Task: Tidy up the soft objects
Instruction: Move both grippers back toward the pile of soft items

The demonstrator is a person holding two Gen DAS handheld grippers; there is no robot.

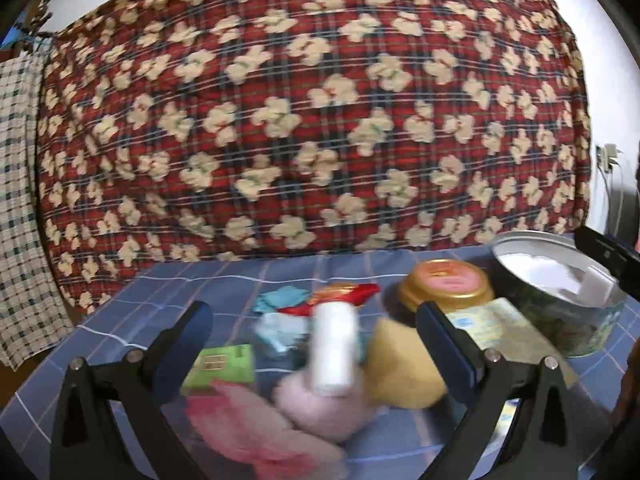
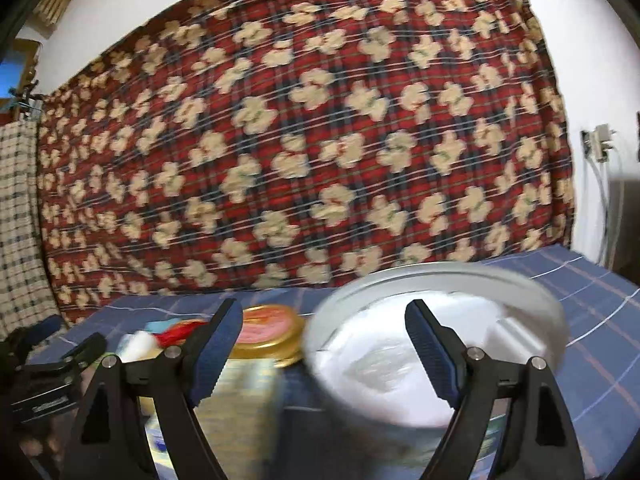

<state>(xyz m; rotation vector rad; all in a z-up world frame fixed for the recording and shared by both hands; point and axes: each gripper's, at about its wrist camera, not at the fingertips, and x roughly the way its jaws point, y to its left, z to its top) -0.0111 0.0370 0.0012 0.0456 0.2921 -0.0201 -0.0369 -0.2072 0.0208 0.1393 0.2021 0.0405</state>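
In the left wrist view my left gripper (image 1: pixel 316 340) is open above a blurred pile on the blue checked cloth (image 1: pixel 168 292). Between its fingers lie a white cylinder (image 1: pixel 333 350), a pink fluffy ball (image 1: pixel 320 408), a yellow sponge (image 1: pixel 400 368), a pink cloth (image 1: pixel 248 428), a green packet (image 1: pixel 224 366) and light blue cloth pieces (image 1: pixel 280 300). A round tin (image 1: pixel 560 300) with white material inside stands at the right. In the right wrist view my right gripper (image 2: pixel 324 348) is open just above that tin (image 2: pixel 440 340), empty.
A jar with a gold and pink lid (image 1: pixel 448 284) stands left of the tin, also in the right wrist view (image 2: pixel 268 332). A red wrapper (image 1: pixel 340 296) lies behind the pile. A red flowered blanket (image 1: pixel 312 120) rises behind the cloth. The left gripper shows at the right view's left edge (image 2: pixel 48 372).
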